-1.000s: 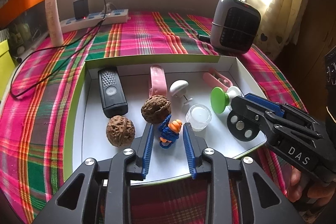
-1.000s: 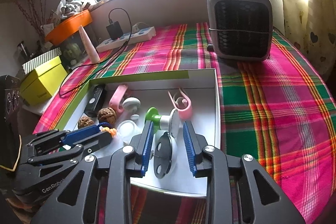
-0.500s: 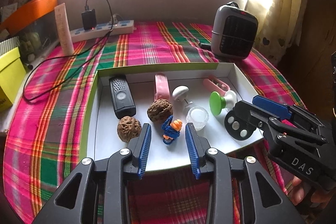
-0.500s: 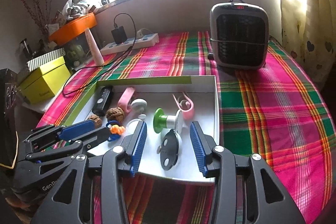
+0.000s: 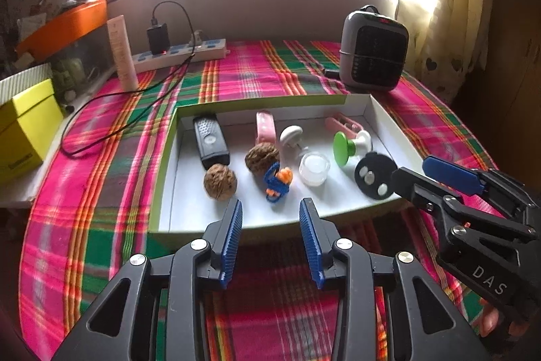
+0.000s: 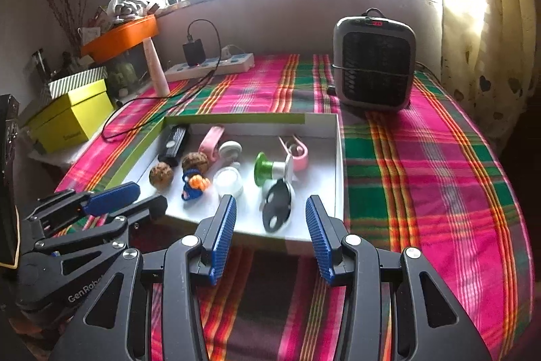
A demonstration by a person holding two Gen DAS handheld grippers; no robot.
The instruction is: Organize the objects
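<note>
A shallow white tray with green sides lies on the plaid cloth. In it are a black remote, two walnuts, a blue-and-orange knitted toy, a small clear jar, a green-and-white suction knob, a black round disc and pink clips. My left gripper hangs just outside the tray's near rim; its jaws are opening, with nothing between them. My right gripper is open and bare, short of the disc.
A grey heater stands at the back right of the table. At the back left a power strip with a charger and black cable sits beside an upright tube. A yellow box is off the left edge.
Both grippers drew back from inside the tray to its near rim and rose slightly. Their jaws spread wider, leaving the knitted toy and the black disc lying in the tray.
</note>
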